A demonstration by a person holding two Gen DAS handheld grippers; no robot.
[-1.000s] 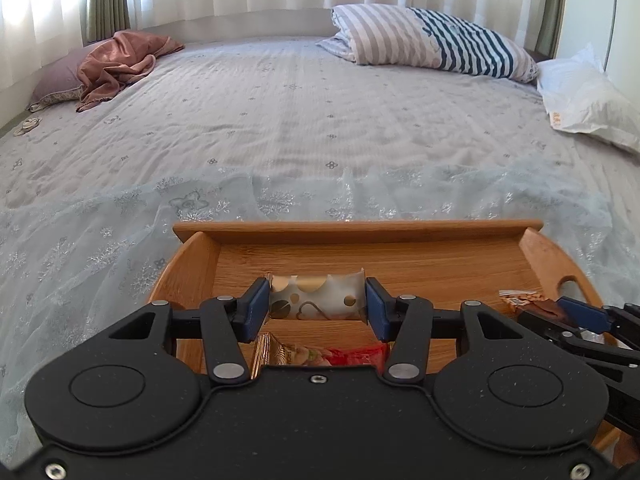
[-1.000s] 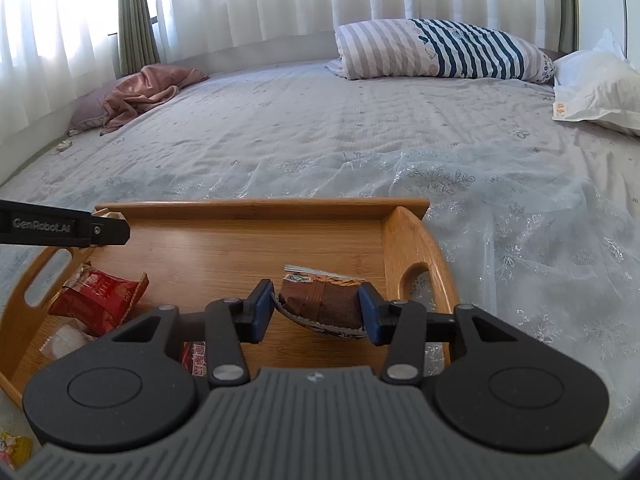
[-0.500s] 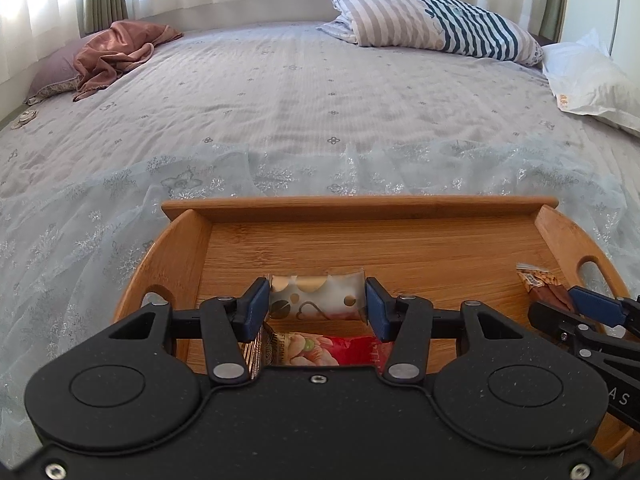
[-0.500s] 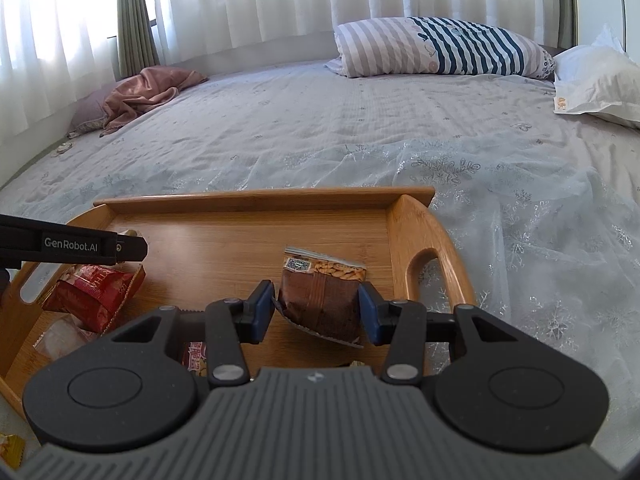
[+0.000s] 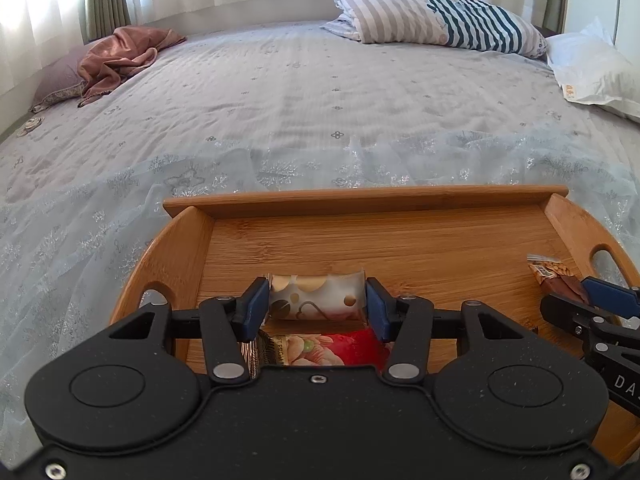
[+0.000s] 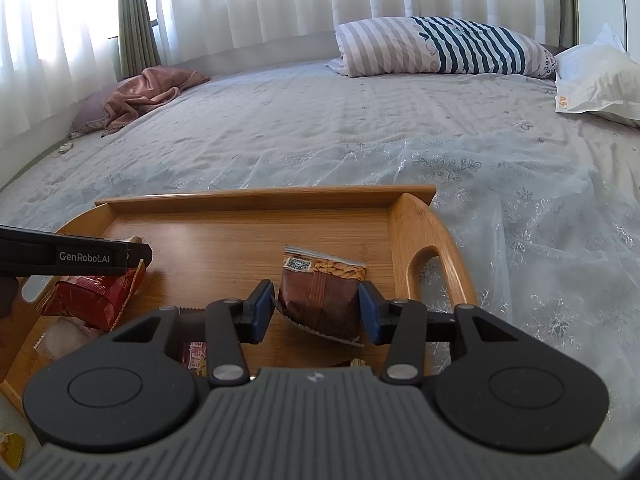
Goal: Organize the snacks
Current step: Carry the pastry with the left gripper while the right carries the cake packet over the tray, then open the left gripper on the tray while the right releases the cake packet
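Note:
A wooden tray (image 5: 360,236) (image 6: 224,236) lies on the bed. My left gripper (image 5: 316,304) is shut on a white snack pack with gold dots (image 5: 316,294), held low over the tray's left part. Under it lies a red snack pack (image 5: 332,350) (image 6: 92,296). My right gripper (image 6: 318,308) is shut on a brown peanut snack pack (image 6: 320,296) (image 5: 554,276) over the tray's right part, near the handle slot. The left gripper's side (image 6: 80,256) reaches in from the left edge of the right wrist view.
The grey bedspread (image 5: 304,104) with a lace overlay stretches behind the tray. A striped pillow (image 5: 436,16), a white bag (image 5: 592,72) and a pink cloth (image 5: 120,56) lie at the far side. A small yellow wrapper (image 6: 10,446) lies off the tray at the bottom left.
Both grippers tilted down over the tray, so more of its floor shows. The left one sank slightly with its pack. The brown pack now hangs more upright in the right jaws.

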